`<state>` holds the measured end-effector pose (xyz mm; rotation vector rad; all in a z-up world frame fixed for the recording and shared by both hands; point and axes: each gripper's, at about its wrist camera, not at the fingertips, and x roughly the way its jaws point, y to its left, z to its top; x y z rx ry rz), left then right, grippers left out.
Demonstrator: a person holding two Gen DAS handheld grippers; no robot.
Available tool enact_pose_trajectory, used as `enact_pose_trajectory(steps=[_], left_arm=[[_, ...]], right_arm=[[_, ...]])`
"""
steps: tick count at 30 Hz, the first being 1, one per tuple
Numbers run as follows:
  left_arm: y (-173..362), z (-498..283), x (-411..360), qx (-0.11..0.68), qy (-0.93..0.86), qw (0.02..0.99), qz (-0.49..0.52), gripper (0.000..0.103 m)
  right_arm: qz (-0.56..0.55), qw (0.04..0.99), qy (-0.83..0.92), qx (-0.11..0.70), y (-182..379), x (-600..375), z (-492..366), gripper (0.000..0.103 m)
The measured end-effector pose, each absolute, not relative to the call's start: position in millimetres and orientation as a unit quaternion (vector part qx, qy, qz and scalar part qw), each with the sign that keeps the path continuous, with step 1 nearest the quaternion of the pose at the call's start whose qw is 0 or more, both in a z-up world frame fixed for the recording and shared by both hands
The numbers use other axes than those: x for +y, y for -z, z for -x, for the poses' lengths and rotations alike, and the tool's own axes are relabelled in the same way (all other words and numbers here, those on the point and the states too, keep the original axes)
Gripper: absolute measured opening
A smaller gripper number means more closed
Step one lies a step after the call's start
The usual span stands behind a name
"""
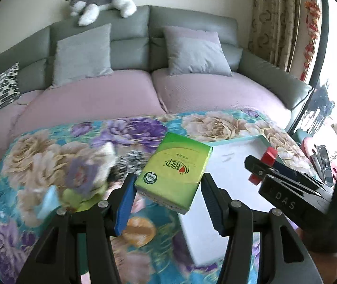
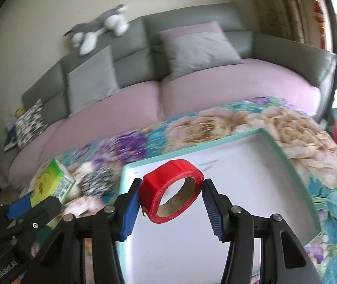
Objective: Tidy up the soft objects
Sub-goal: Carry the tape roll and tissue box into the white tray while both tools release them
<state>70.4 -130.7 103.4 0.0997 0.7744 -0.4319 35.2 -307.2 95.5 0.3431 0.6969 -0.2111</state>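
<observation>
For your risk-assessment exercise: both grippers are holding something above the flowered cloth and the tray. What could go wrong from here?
1. The green tissue pack sits tilted between the left gripper fingers, gripped only near its lower end; being soft, it may sag or slip out.
2. The right gripper pinches the red tape roll across its round sides; it could pop loose and drop outside the tray.
3. The grippers are close together and might collide.

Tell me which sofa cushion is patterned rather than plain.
The black-and-white cushion at the sofa's far left end; the two cushions against the backrest are plain grey.
</observation>
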Motion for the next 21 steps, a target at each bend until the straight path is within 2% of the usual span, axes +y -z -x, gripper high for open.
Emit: enact_pose_trajectory(steps=[10, 21], left_arm=[[-58, -110, -195, 0.408, 0.215, 0.885, -0.069, 0.057], [-25, -118, -208, 0.434, 0.214, 0.873, -0.067, 0.058]], right_arm=[[-0.174, 0.902, 0.179, 0.353, -59, -358, -37, 0.055], [-0.18, 0.885, 0.203, 0.378, -36, -370, -40, 0.055]])
